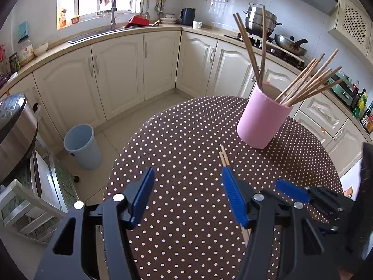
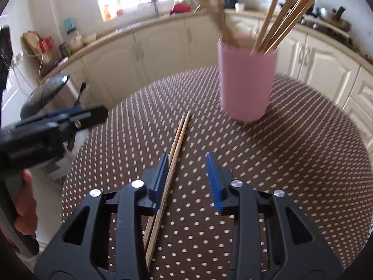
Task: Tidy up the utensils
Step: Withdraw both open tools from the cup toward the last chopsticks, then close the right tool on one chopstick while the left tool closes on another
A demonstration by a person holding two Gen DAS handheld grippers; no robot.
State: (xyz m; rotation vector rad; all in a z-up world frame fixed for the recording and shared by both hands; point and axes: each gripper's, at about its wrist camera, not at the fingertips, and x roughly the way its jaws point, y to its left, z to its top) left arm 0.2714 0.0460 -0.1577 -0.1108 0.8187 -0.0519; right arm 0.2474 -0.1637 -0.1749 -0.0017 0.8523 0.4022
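Note:
A pair of wooden chopsticks (image 2: 179, 140) lies side by side on the brown dotted table (image 2: 291, 163). My right gripper (image 2: 187, 175) hangs low over them, open; the sticks run between its fingers, close against the left pad and well apart from the right one. Beyond them a pink cup (image 2: 247, 81) stands upright with several chopsticks in it. My left gripper (image 1: 188, 193) is open over bare cloth with nothing between its fingers. In the left wrist view the pair's tips (image 1: 223, 156) show past its right finger, and the pink cup (image 1: 263, 121) stands behind.
The round table's edge curves close on the left (image 1: 121, 154), above a blue bin (image 1: 82, 145) on the floor. A steel cooker (image 1: 14, 126) stands at the far left. Cream cabinets (image 1: 116, 74) ring the room. A person's hand (image 2: 25, 210) holds the left gripper's handle.

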